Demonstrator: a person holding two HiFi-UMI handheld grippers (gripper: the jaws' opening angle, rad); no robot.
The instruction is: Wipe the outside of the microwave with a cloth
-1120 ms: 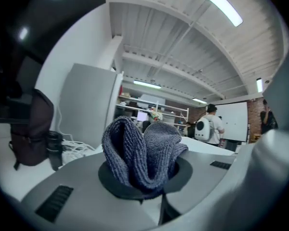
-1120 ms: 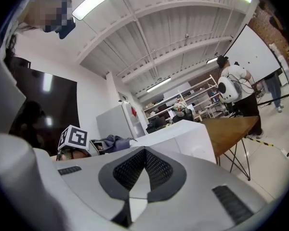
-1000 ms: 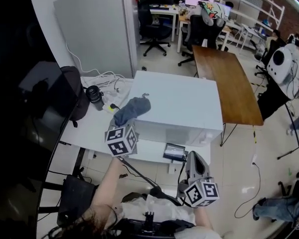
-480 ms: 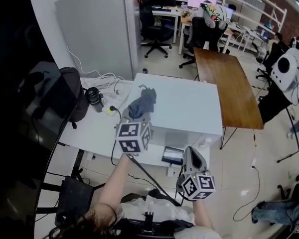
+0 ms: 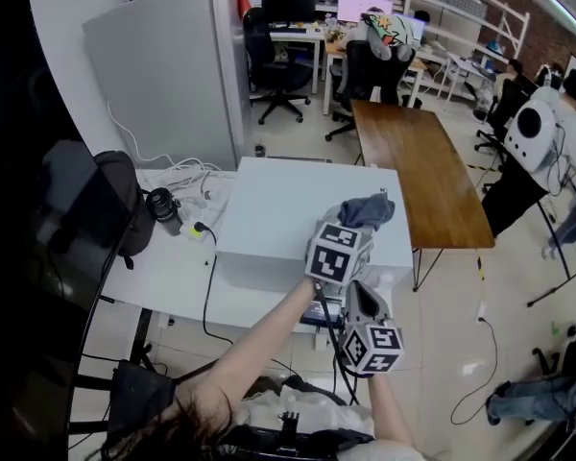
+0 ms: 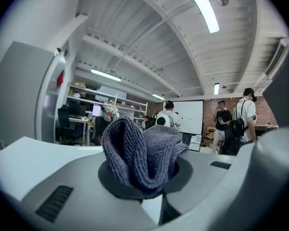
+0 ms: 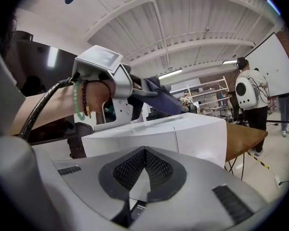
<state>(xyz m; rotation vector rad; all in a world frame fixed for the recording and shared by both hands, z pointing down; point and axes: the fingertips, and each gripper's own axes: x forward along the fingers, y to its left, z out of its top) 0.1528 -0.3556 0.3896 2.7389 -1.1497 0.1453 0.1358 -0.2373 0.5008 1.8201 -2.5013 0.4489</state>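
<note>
The white microwave (image 5: 288, 221) stands on a white desk (image 5: 163, 272). My left gripper (image 5: 355, 225) is shut on a grey-blue knitted cloth (image 5: 368, 209), which rests on the microwave's top near its right edge. In the left gripper view the cloth (image 6: 140, 150) bulges up between the jaws of that gripper (image 6: 143, 176), with the microwave's top (image 6: 29, 158) at the left. My right gripper (image 5: 358, 294) hangs lower, in front of the microwave, apart from it. Its jaws (image 7: 143, 150) are shut on nothing and face the microwave's front (image 7: 183, 138) and the cloth (image 7: 166, 101).
A brown wooden table (image 5: 418, 166) stands right of the microwave. On the desk to the left lie a black bag (image 5: 125, 205), a black cylinder (image 5: 161, 207) and white cables (image 5: 187, 176). A grey cabinet (image 5: 163, 75) stands behind. People (image 5: 547, 128) are at the far right.
My left gripper has carried the cloth across the microwave's top, from its left front corner to its right edge. The right gripper has stayed low in front.
</note>
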